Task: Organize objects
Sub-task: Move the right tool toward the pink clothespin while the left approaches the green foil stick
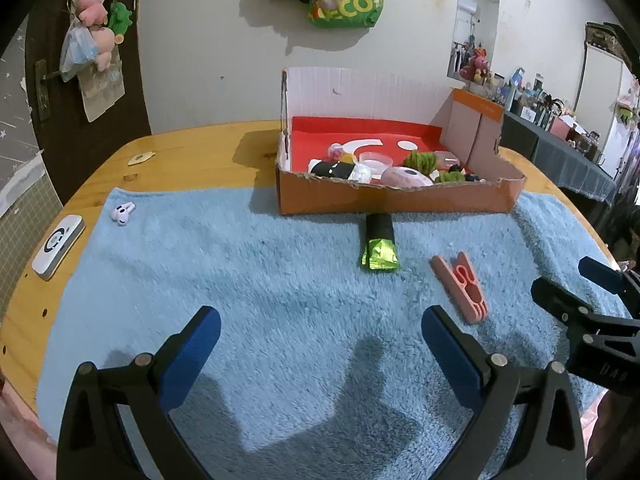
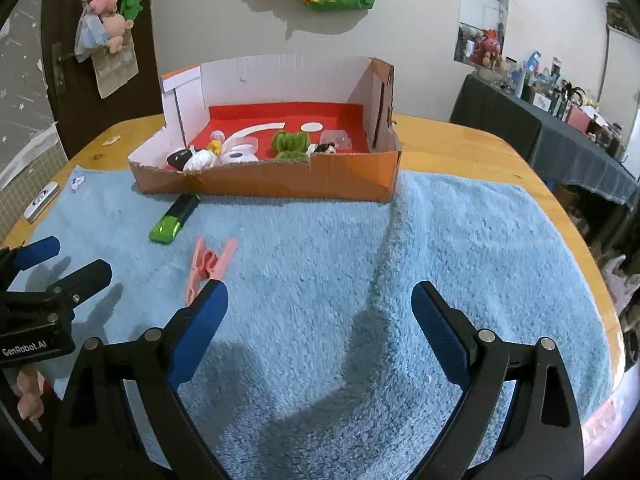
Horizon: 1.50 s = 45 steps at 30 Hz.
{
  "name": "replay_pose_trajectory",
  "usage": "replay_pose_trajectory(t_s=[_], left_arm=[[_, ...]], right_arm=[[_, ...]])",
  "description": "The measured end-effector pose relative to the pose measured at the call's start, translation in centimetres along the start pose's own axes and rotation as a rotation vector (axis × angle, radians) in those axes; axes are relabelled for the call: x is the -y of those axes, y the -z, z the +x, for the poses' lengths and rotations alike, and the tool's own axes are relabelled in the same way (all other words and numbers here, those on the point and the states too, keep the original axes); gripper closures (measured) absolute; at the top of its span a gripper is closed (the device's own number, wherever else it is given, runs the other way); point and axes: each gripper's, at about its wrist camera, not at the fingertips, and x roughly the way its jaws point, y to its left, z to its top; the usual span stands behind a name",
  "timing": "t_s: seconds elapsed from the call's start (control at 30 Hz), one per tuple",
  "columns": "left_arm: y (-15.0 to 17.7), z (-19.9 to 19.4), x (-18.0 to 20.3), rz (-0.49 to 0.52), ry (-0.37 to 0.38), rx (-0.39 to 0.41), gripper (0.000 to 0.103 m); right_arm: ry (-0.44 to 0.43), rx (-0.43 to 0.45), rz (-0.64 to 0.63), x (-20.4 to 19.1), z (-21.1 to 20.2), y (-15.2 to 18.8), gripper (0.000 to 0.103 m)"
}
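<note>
An orange cardboard box [image 1: 400, 200] [image 2: 280, 184] with a red floor stands at the back of a blue towel [image 1: 260, 280] [image 2: 440, 260] and holds several small items. In front of it lie a green and black lighter [image 1: 379, 246] [image 2: 172, 222] and a pink clothespin [image 1: 460, 286] [image 2: 208, 268]. White earbuds [image 1: 122, 213] [image 2: 77, 182] rest at the towel's far left. My left gripper [image 1: 320, 340] hangs open over bare towel, the clothespin just right of its right finger. My right gripper [image 2: 320, 316] is open too, the clothespin beside its left fingertip.
A white flat device [image 1: 58, 246] [image 2: 40, 200] lies on the wooden table [image 1: 180, 148] at the left edge. Toys and bags hang on the wall behind. A dark cluttered table [image 2: 560, 136] stands at the far right. A hand [image 2: 30, 396] shows low on the left.
</note>
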Motion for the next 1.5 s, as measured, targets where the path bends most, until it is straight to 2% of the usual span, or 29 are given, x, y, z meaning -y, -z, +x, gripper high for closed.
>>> replay_pose_trajectory(t_s=[0.6,0.97,1.13,1.27,1.4,1.43,1.5], left_arm=[[-0.2,1.2,0.0,-0.012,-0.005,-0.021,0.001],[-0.8,2.0,-1.5,-0.029,-0.018,-0.041,0.001],[-1.2,2.4,-2.1,-0.035,-0.02,-0.044,0.001],[-1.7,2.7,-2.1,-0.032,-0.013,-0.048,0.001],[-2.4,3.3,-1.7,-0.02,0.007,-0.061,0.001],[-2.6,3.6,-1.4,-0.009,0.021,-0.069,0.001],[-3.0,4.2,-1.1,0.012,0.063,-0.096,0.001]], right_arm=[[-0.03,-0.038,-0.013,-0.9,1.4,0.3,0.009],[-0.094,-0.086,-0.083,-3.7,3.2,-0.6,0.009],[-0.062,-0.132,-0.149,-4.8,4.5,-0.7,0.009],[-0.045,-0.15,-0.165,-4.3,4.8,-1.0,0.009],[0.037,-0.145,-0.164,-2.5,5.0,-1.9,0.009],[0.037,-0.146,-0.157,-1.8,5.1,-2.1,0.009],[-0.016,-0.153,-0.156,-1.0,5.3,-2.6,0.009]])
